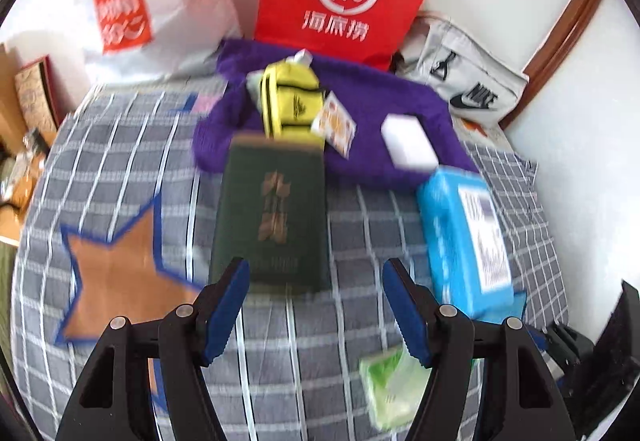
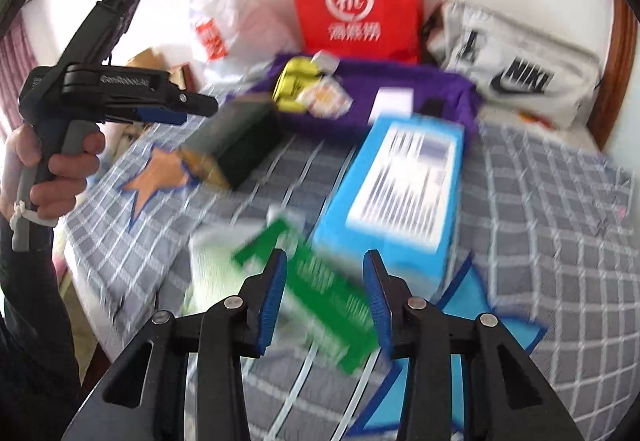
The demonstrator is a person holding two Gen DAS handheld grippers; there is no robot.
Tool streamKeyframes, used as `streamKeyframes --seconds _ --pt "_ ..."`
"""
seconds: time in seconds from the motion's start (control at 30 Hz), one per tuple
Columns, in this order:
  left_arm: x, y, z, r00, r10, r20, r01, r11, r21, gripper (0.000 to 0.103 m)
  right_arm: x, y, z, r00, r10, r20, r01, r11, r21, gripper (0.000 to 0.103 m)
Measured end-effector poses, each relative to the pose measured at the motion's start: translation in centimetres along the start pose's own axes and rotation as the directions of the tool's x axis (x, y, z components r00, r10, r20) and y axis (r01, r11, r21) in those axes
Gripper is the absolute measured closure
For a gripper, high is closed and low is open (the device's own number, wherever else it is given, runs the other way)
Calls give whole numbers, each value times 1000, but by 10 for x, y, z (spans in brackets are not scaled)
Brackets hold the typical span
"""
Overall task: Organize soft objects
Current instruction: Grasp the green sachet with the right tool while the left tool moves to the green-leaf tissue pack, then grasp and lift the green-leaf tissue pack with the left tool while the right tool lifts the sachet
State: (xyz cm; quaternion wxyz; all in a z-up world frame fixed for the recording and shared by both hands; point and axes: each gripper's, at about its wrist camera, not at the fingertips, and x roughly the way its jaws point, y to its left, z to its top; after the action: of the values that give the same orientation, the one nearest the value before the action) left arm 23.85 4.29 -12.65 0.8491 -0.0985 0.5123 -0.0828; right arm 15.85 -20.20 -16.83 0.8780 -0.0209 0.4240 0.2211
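A hand (image 2: 52, 165) at the far left is holding the left gripper (image 1: 316, 305), whose jaws are standing well apart over the checked bedspread (image 1: 128, 145), gripping nothing, with the dark green box (image 1: 272, 217) lying just beyond them. To the right, the right gripper (image 2: 325, 297) is hanging with jaws partly open over the green-and-white soft pack (image 2: 316, 293); blur is hiding whether the pads are touching it. Further right the blue pack (image 2: 400, 197) is lying, with the purple towel (image 2: 432, 89) far behind.
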Motion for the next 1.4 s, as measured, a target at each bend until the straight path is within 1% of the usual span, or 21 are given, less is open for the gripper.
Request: streamKeyframes --seconds 0.1,0.17,0.3,0.4,0.5,0.53,0.57,0.6,0.67,0.7,0.73,0.87,0.93,1.07,1.2,1.23,1.27,1.3,1.33,1.37,1.4 --pt "-2 3 -26 1000 0 -13 0 1000 -4 36 9 2 -18 1000 -13 -27 13 1000 -24 63" --pt "-2 5 -41 1000 3 -17 -3 1000 -11 36 13 5 -27 999 -34 -27 33 998 -47 63" --pt "1 11 -66 999 35 -42 -37 999 -35 36 26 11 -41 994 -89 -65 83 993 -87 62" --pt "3 12 -76 998 20 -55 -23 998 -53 36 31 19 -50 993 -103 -55 96 989 -110 61" --pt "5 9 -86 998 14 -65 -17 999 -49 36 37 28 -52 983 -181 -18 176 972 -155 60" --pt "7 8 -88 997 13 -71 -16 999 -46 36 39 29 -51 981 -192 -10 188 969 -159 60" --pt "8 7 -91 997 9 -78 -13 999 -44 36 41 29 -51 979 -204 1 202 967 -159 62" --pt "9 6 -95 996 1 -85 -5 999 -45 36 43 28 -50 978 -211 5 209 966 -151 69" --pt "11 5 -101 996 -12 -91 7 999 -53 36 42 28 -50 977 -214 6 213 966 -144 70" --pt "11 5 -103 996 -17 -93 12 999 -53 36 39 29 -51 976 -216 13 215 966 -146 88" --pt "11 4 -105 995 -21 -94 17 998 -52 36 37 29 -51 977 -211 16 211 966 -148 92" --pt "11 0 -113 994 -63 -93 58 997 -54 36 16 32 -60 978 -207 18 207 970 -126 94" --pt "8 -3 -117 993 -85 -83 81 995 -55 36 4 31 -66 975 -219 16 220 969 -111 95" --pt "7 -11 -121 994 -94 -62 92 995 -37 36 -15 23 -79 976 -218 -9 217 975 -56 95" --pt "14 -20 -123 997 -31 -64 32 999 11 36 -17 18 -87 985 -171 -28 170 985 -24 91" --pt "17 -22 -123 997 -23 -72 24 1000 17 36 -15 17 -87 987 -157 -31 157 987 -19 85" --pt "18 -23 -124 997 -22 -75 24 999 23 36 -12 16 -88 990 -138 -37 138 990 -8 81" --pt "18 -25 -124 997 -27 -69 29 999 31 36 -10 16 -88 992 -120 -40 120 993 -2 73" --pt "17 -26 -124 998 -28 -64 31 999 40 36 -10 15 -88 995 -94 -35 95 995 5 67" --pt "17 -28 -124 998 -26 -61 29 999 45 36 -12 15 -88 996 -84 -23 84 996 8 63" --pt "18 -28 -122 998 -27 -62 29 999 42 36 -13 15 -88 997 -82 -14 82 997 9 56"
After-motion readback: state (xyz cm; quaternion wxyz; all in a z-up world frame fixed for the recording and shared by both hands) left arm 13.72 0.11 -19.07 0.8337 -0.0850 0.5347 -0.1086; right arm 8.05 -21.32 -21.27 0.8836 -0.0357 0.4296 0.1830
